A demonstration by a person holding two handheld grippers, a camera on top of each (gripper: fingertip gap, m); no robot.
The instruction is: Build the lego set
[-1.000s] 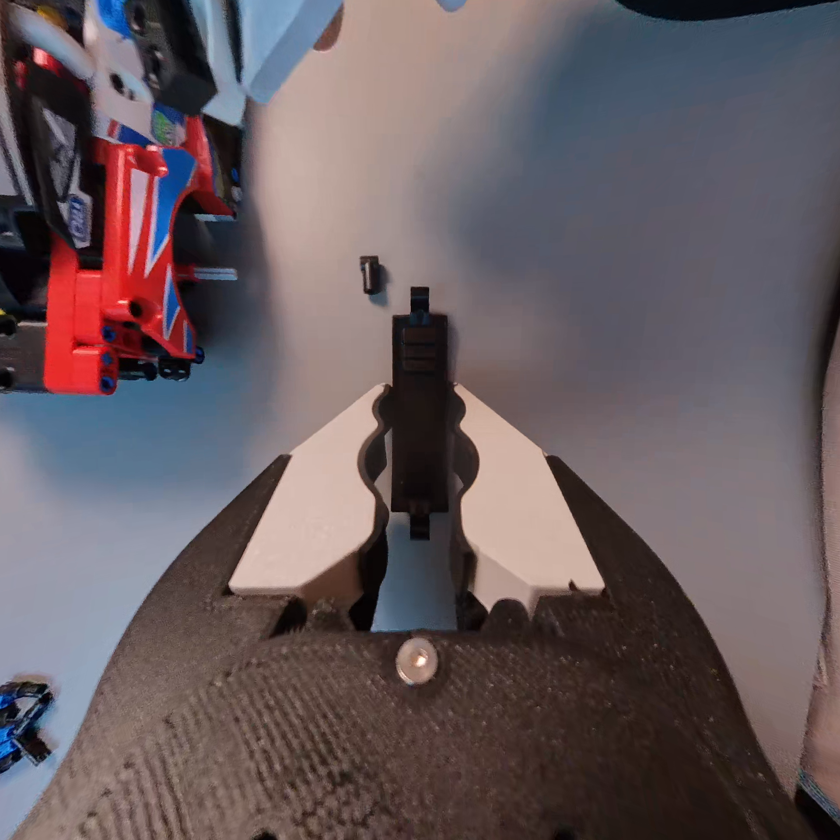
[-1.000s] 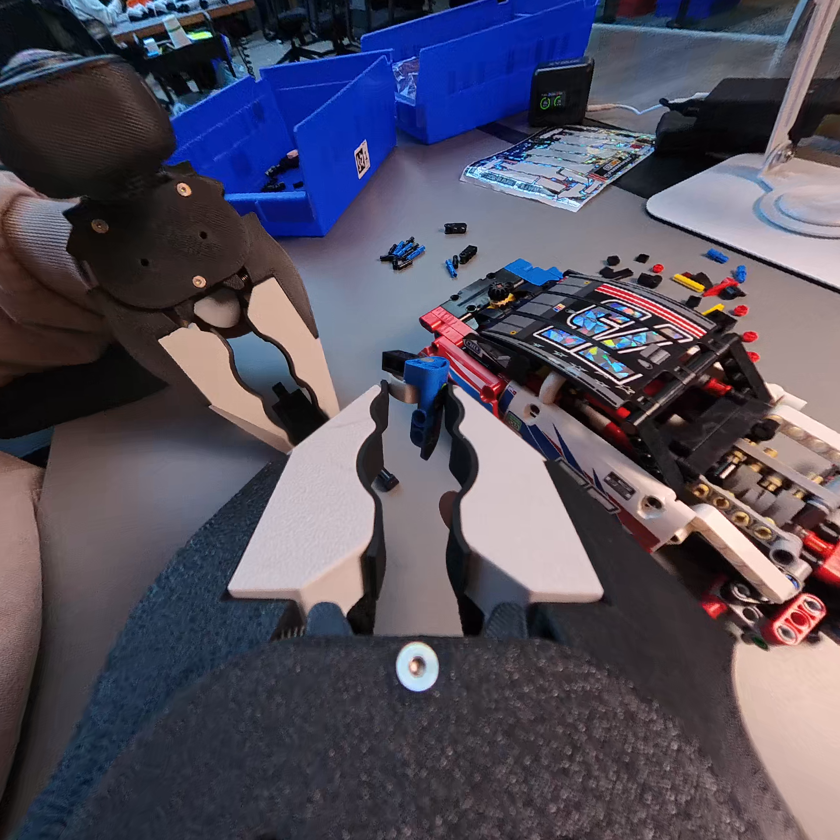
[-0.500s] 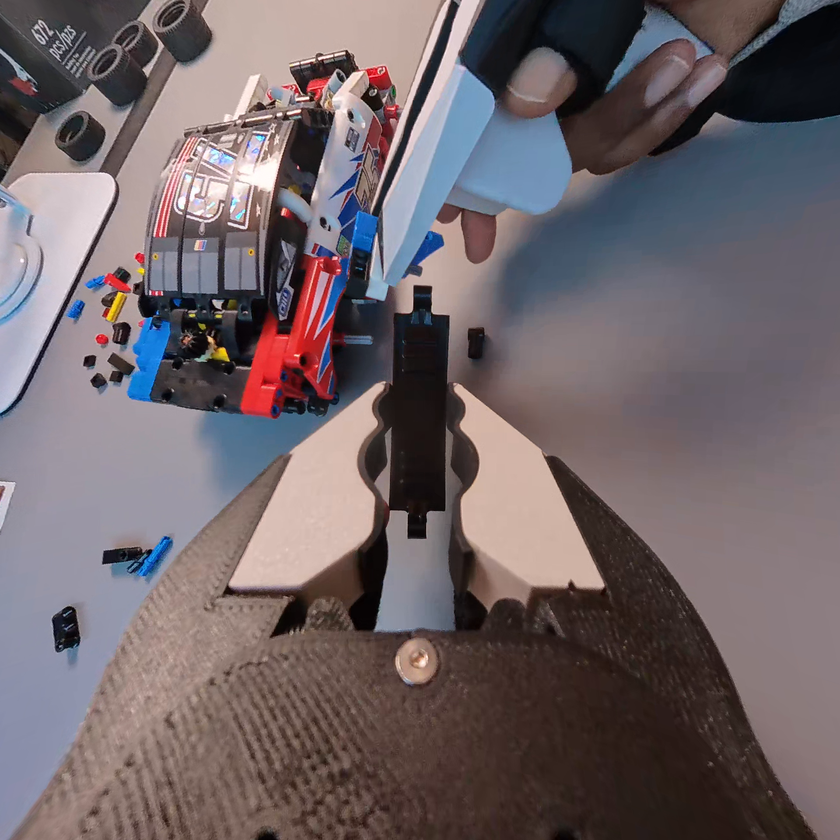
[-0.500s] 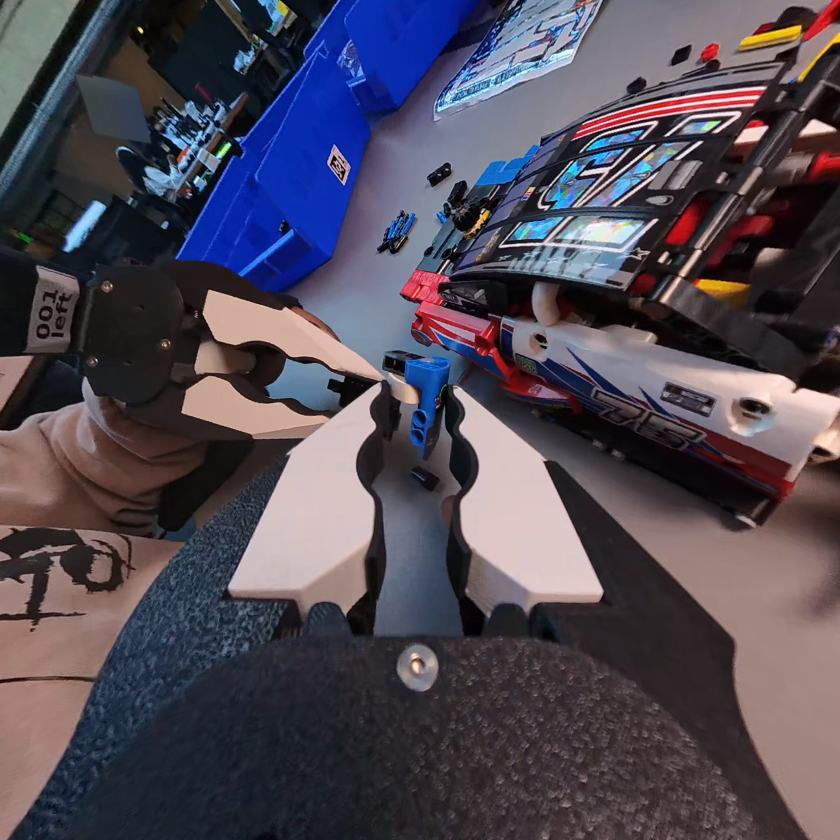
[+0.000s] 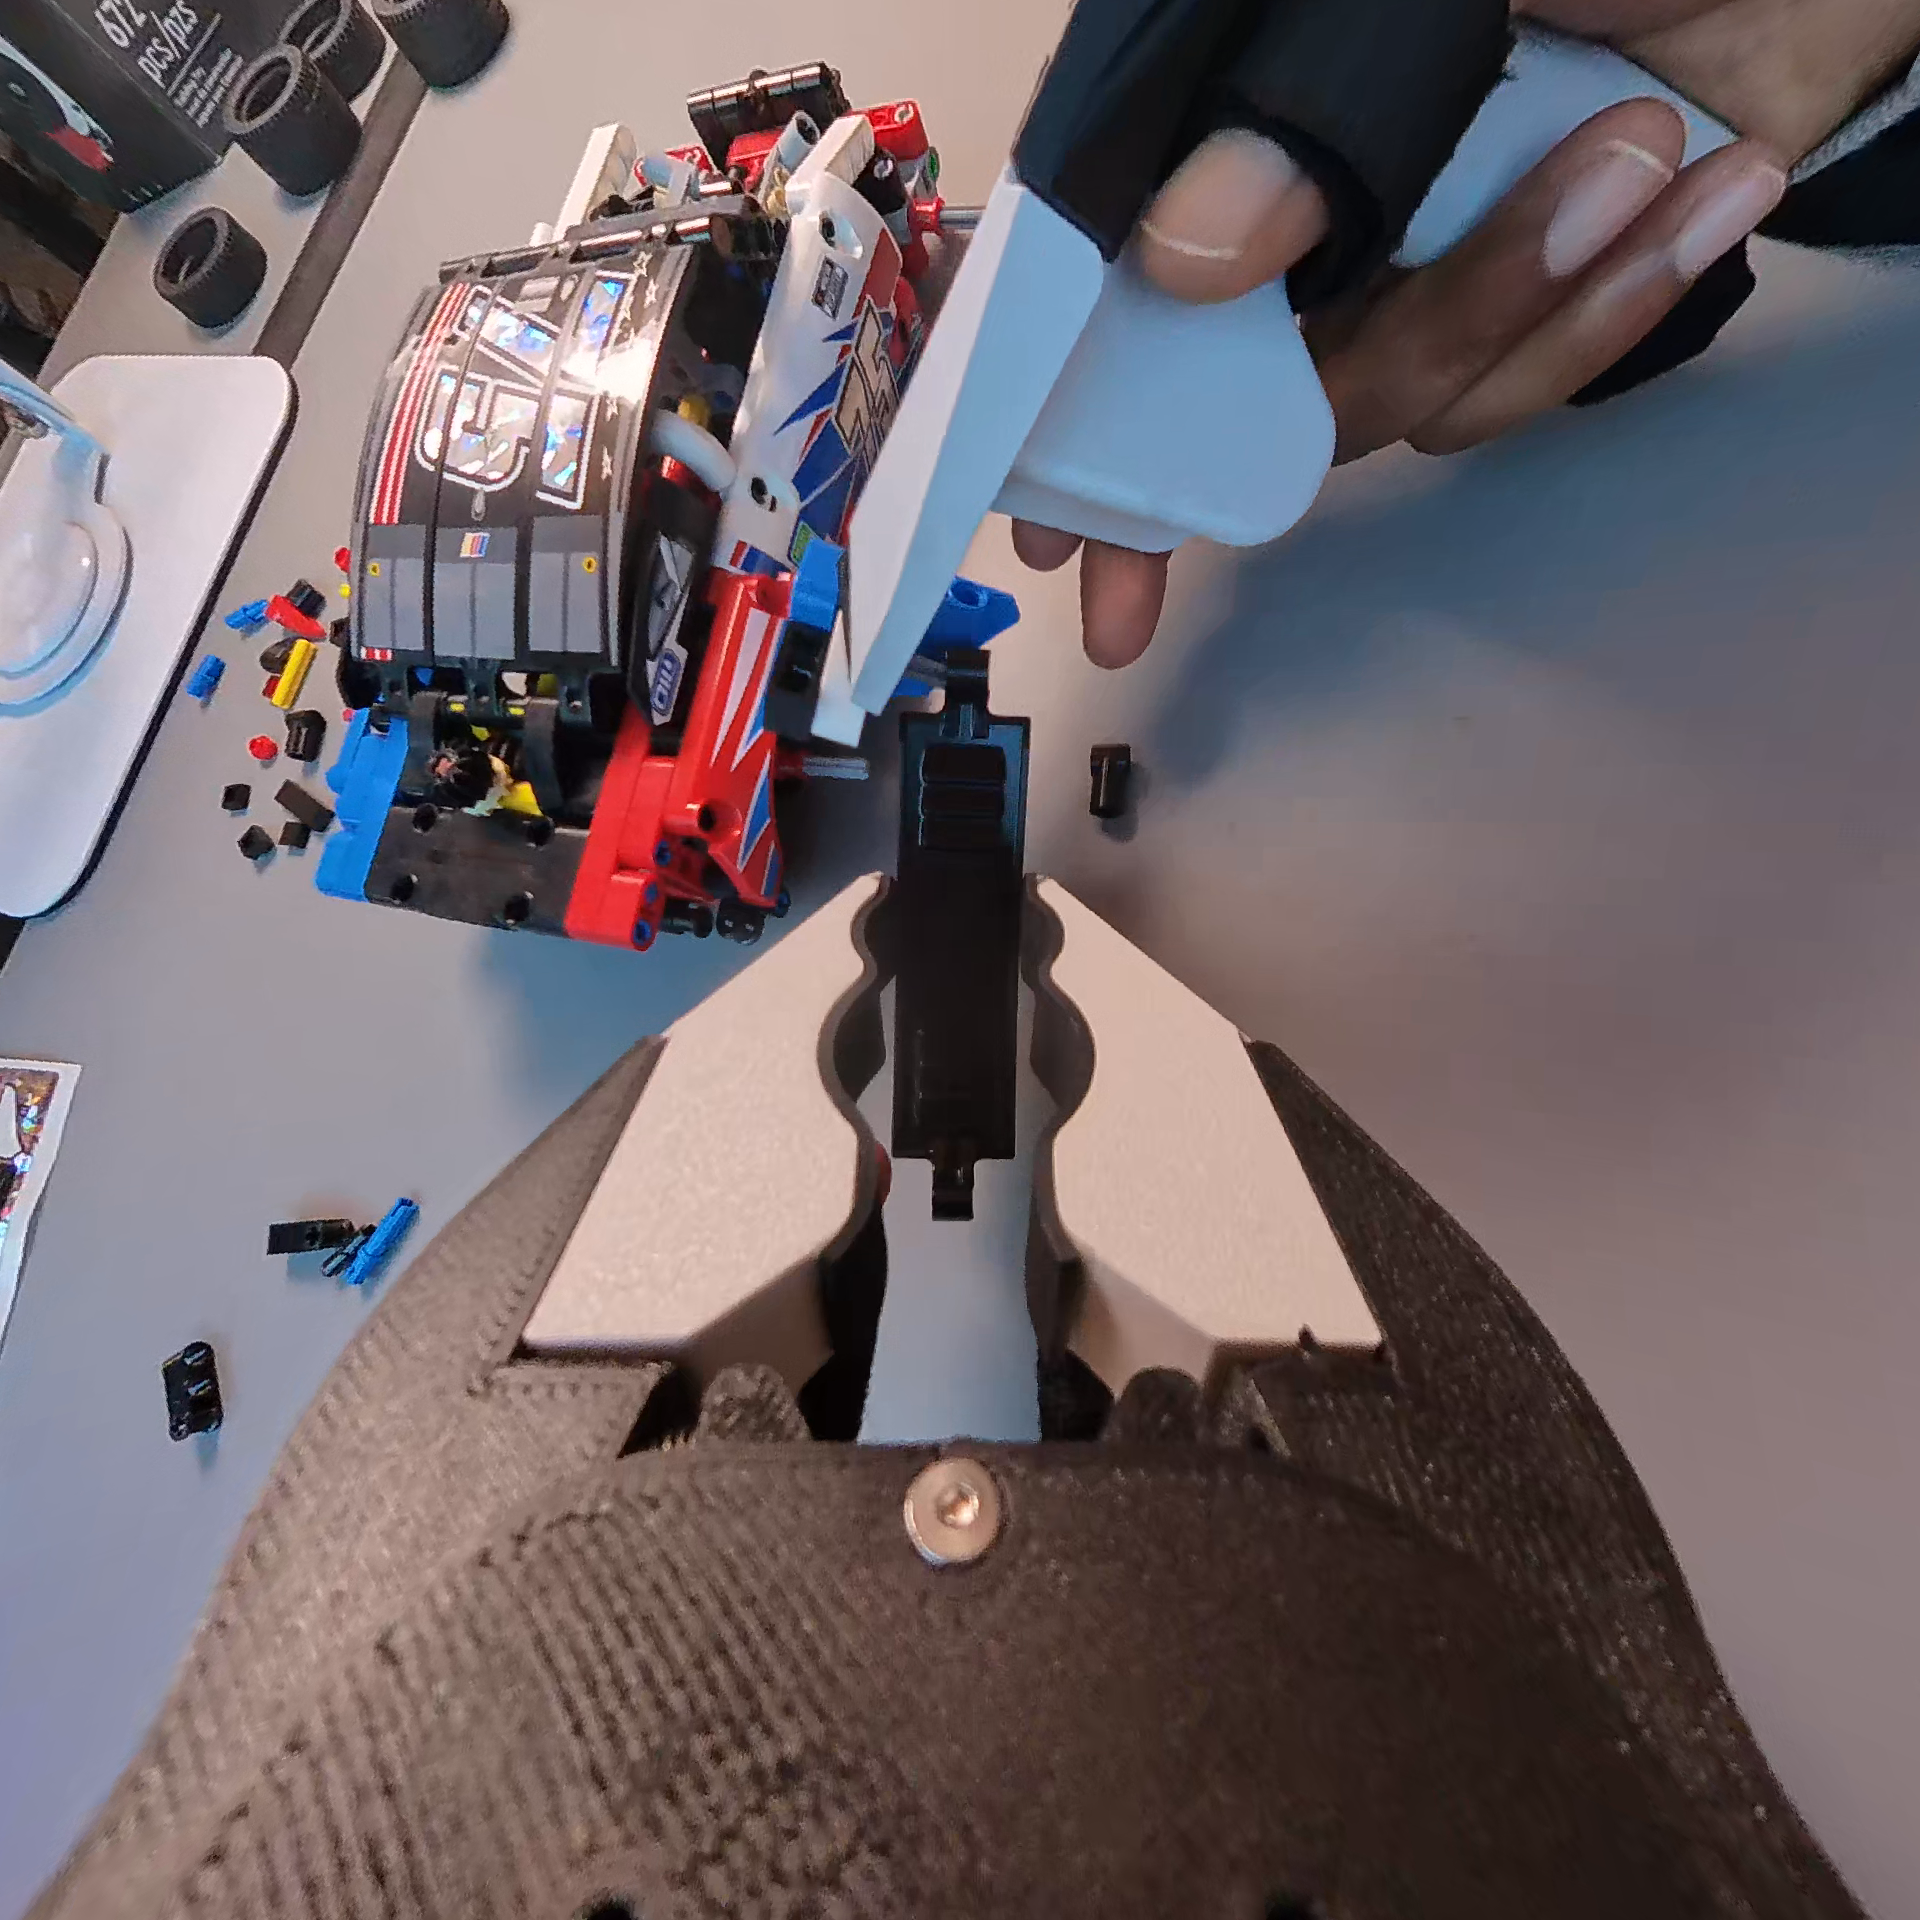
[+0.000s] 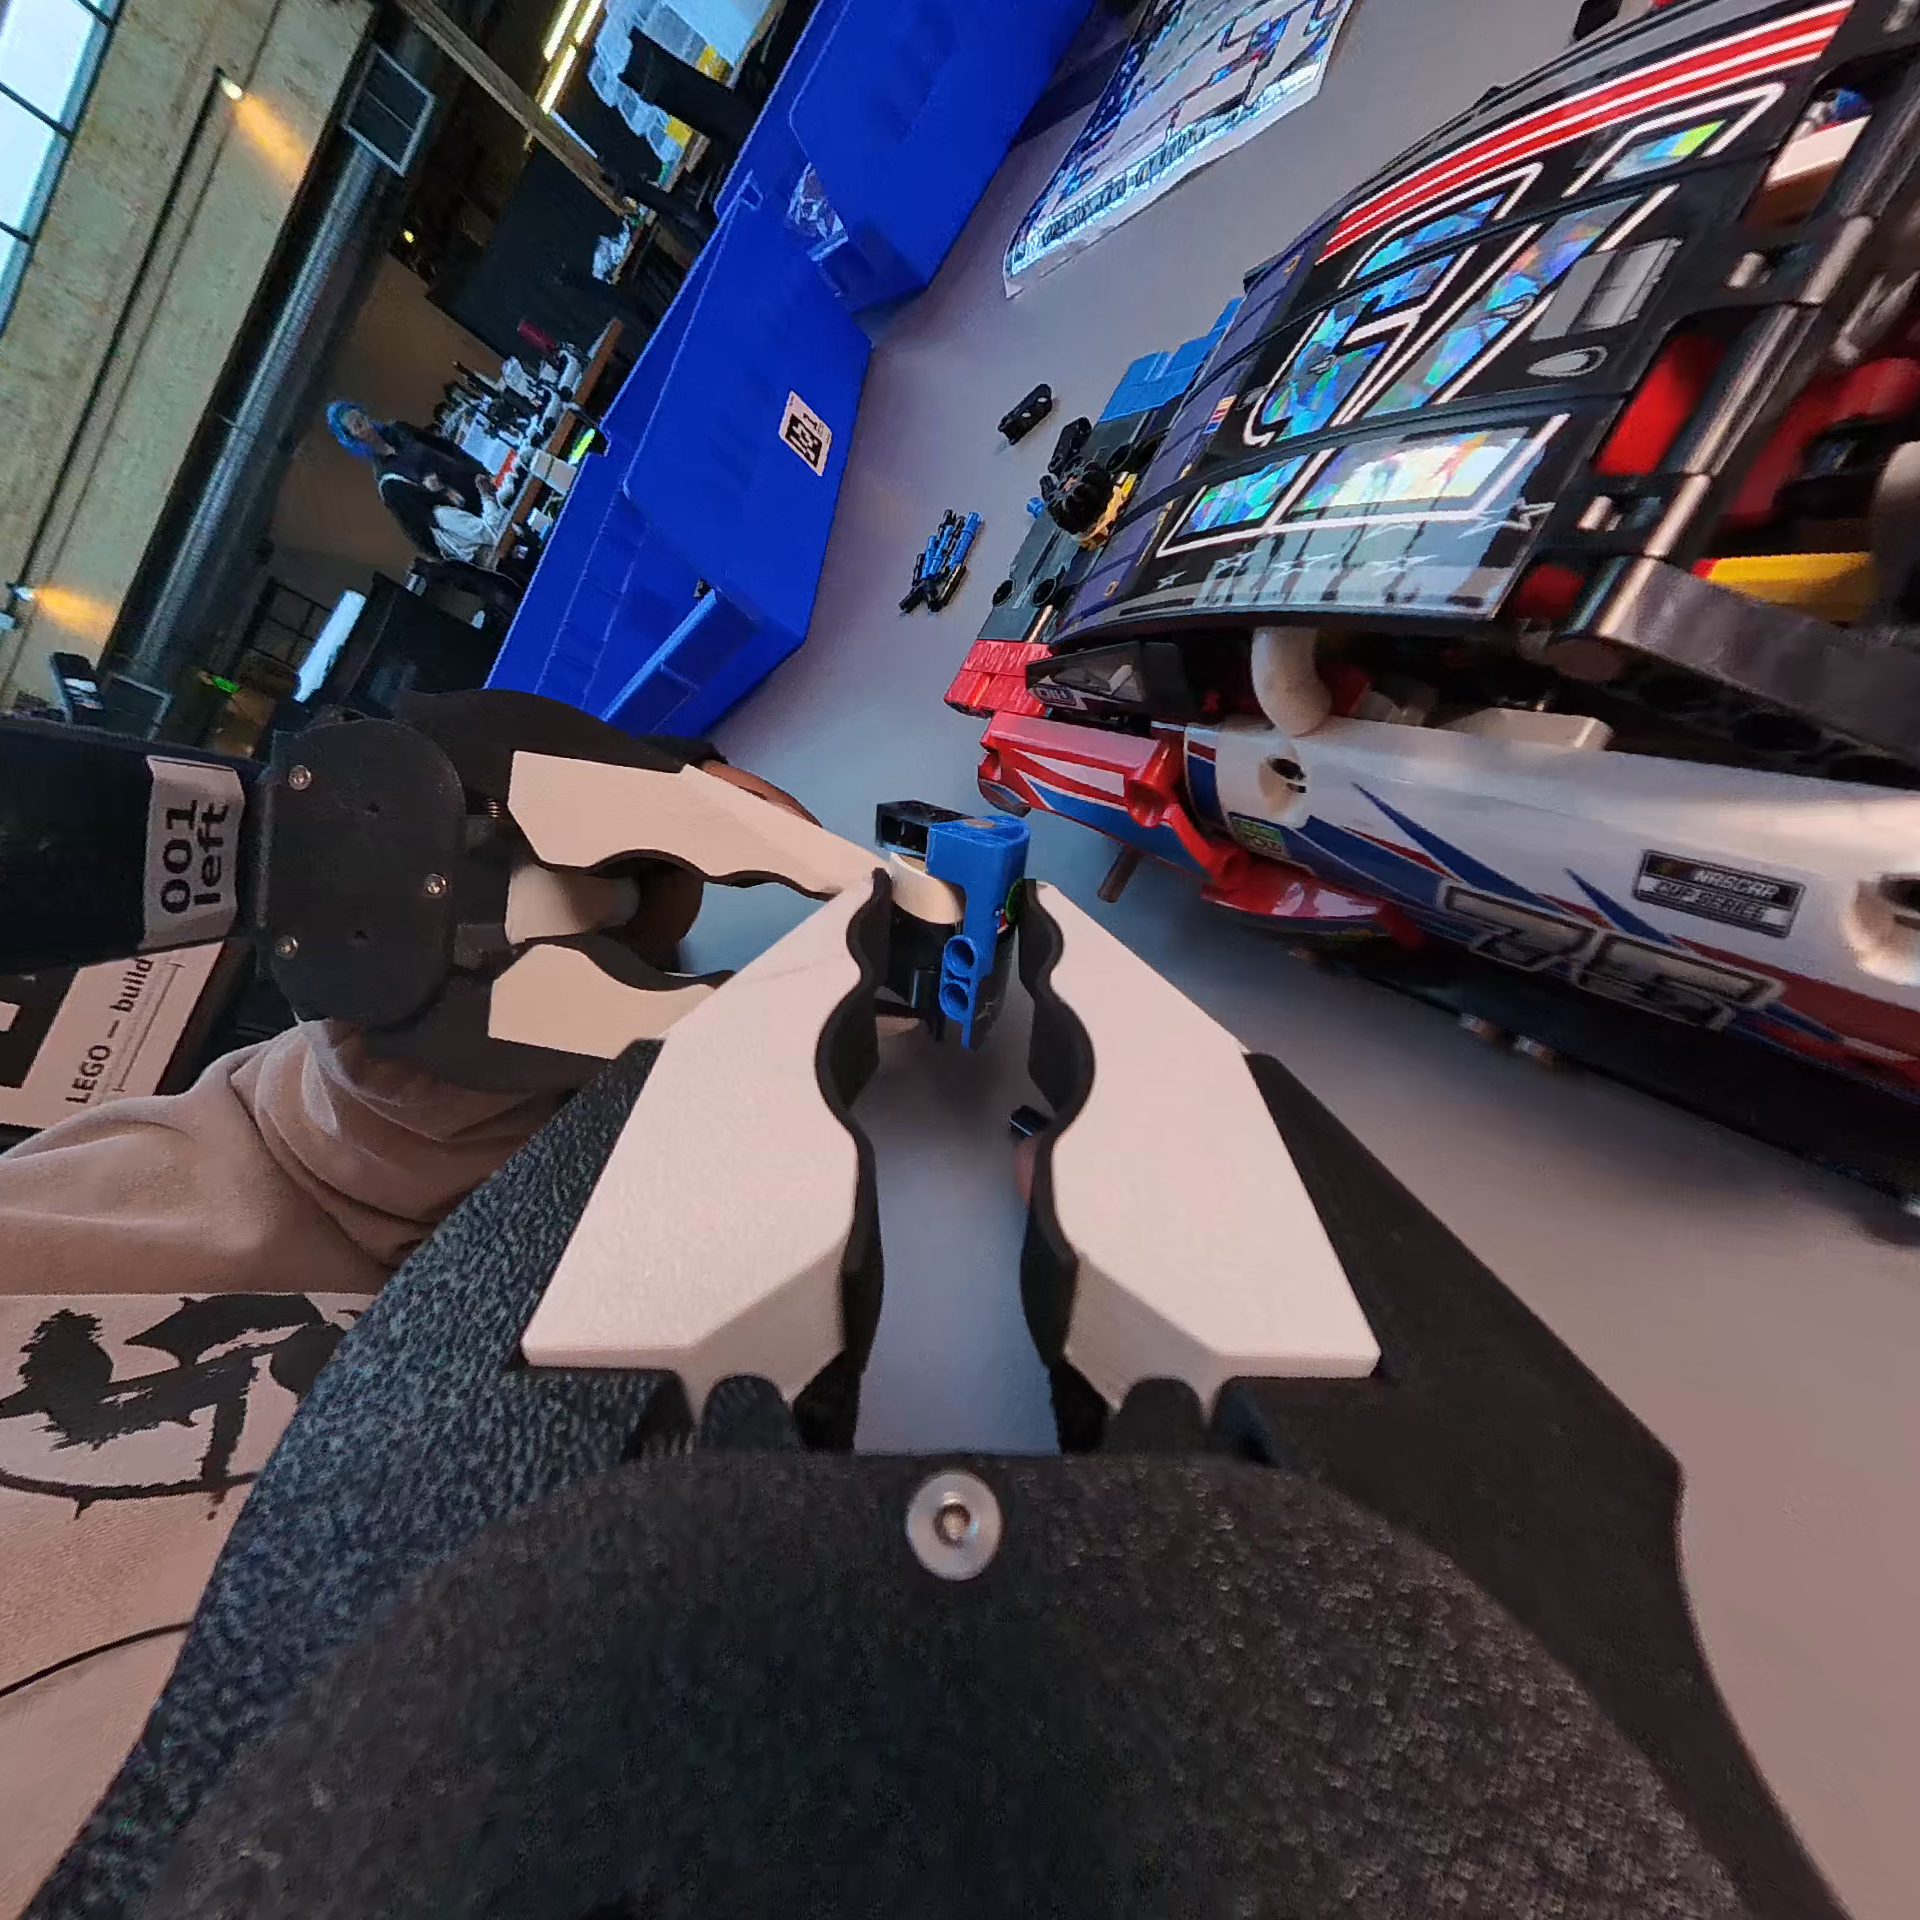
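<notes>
The left gripper is clamped on a long flat black plastic lego piece, which runs lengthwise between its 2 white fingers and sticks out past their tips toward the model. The right gripper pinches a small assembly at its very tips: a blue angled lego connector joined to a short black lego block. In the right wrist view the left gripper's tips come in from the left and meet this assembly, so both held parts are touching or just beside each other, low over the grey table.

The partly built red, white, blue and black lego race car sits just beside that meeting point. In the left wrist view the car lies left of the tips. A small black lego pin lies on the table just right of the black piece's far end. Loose small lego pieces are scattered left of the car, and blue plastic bins stand well behind.
</notes>
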